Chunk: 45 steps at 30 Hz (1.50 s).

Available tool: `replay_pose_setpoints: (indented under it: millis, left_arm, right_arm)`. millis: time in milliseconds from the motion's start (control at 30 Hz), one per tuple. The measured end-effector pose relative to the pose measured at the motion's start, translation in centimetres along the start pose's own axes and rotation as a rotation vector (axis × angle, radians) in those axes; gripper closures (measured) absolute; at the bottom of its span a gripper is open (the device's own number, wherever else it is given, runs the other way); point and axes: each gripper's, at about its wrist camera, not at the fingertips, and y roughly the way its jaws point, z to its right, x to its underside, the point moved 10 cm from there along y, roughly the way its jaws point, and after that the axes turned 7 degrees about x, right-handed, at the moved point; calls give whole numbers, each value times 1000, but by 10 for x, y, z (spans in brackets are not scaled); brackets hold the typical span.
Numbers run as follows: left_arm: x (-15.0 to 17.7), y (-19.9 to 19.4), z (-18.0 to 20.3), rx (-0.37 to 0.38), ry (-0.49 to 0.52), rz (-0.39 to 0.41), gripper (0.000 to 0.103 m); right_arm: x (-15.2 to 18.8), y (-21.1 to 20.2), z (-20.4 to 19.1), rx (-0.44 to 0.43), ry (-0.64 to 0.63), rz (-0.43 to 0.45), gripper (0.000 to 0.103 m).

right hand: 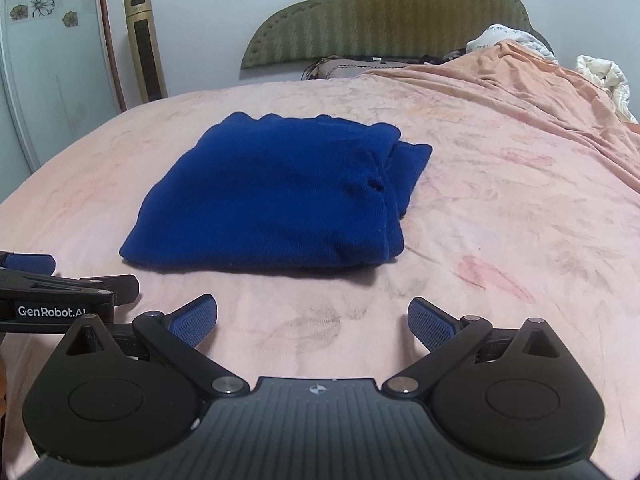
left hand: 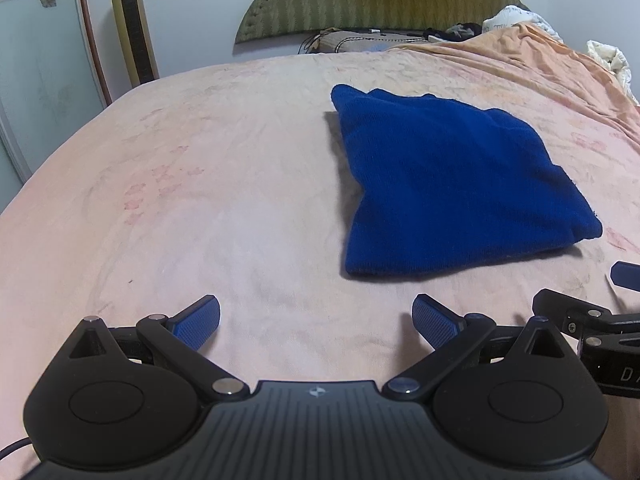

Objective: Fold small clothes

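Observation:
A dark blue knit garment (left hand: 452, 184) lies folded into a thick rectangle on the pink bed sheet (left hand: 200, 184). It also shows in the right wrist view (right hand: 280, 196), with stacked folded layers along its right edge. My left gripper (left hand: 316, 320) is open and empty, hovering above the sheet, near and to the left of the garment. My right gripper (right hand: 312, 320) is open and empty, just in front of the garment's near edge. Neither touches the cloth. Each gripper shows at the edge of the other's view.
An olive padded headboard (right hand: 384, 16) stands at the far end of the bed. A bunched orange blanket (right hand: 520, 80) and white bedding (right hand: 604, 76) lie at the far right. A gold tower fan (right hand: 146, 44) stands by the wall on the left.

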Motion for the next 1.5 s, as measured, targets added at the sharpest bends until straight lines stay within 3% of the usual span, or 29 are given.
replay_pose_setpoints:
  millis: [400, 667, 933, 1067, 1133, 1167, 1200, 1233, 1300, 1367, 1400, 1467, 1500]
  left_arm:
    - [-1, 1, -3, -8, 6, 2, 0]
    - [-29, 3, -5, -19, 27, 50, 0]
    - [-59, 17, -2, -21, 26, 70, 0]
    - [-63, 20, 5, -14, 33, 70, 0]
    - [-62, 21, 8, -11, 39, 66, 0]
    - [-60, 22, 9, -11, 43, 63, 0]
    - [-59, 22, 9, -11, 46, 60, 0]
    - [-57, 22, 9, -12, 47, 55, 0]
    - [-54, 22, 8, -11, 46, 48, 0]
    - [-51, 21, 6, -9, 39, 46, 0]
    - [-49, 20, 5, -7, 32, 42, 0]
    - [-43, 20, 6, 8, 15, 30, 0]
    - [-41, 21, 7, 15, 10, 24, 0]
  right_arm:
    - [-5, -4, 6, 5, 18, 30, 0]
    - [-53, 6, 31, -14, 71, 104, 0]
    - [-92, 59, 55, -88, 205, 47, 4]
    - [-107, 85, 54, -128, 231, 23, 25]
    - [-113, 99, 51, -135, 235, 7, 49]
    - [-115, 105, 51, -126, 238, 1, 72]
    - [-118, 112, 52, -105, 244, -2, 86]
    - [-120, 117, 56, -72, 244, 2, 91]
    - [-121, 124, 61, -27, 231, 6, 89]
    - [-119, 119, 60, -30, 236, 3, 75]
    - [-117, 111, 59, -18, 235, 19, 55]
    - [-114, 92, 54, -5, 201, 60, 32]
    - [-111, 80, 51, 3, 184, 86, 27]
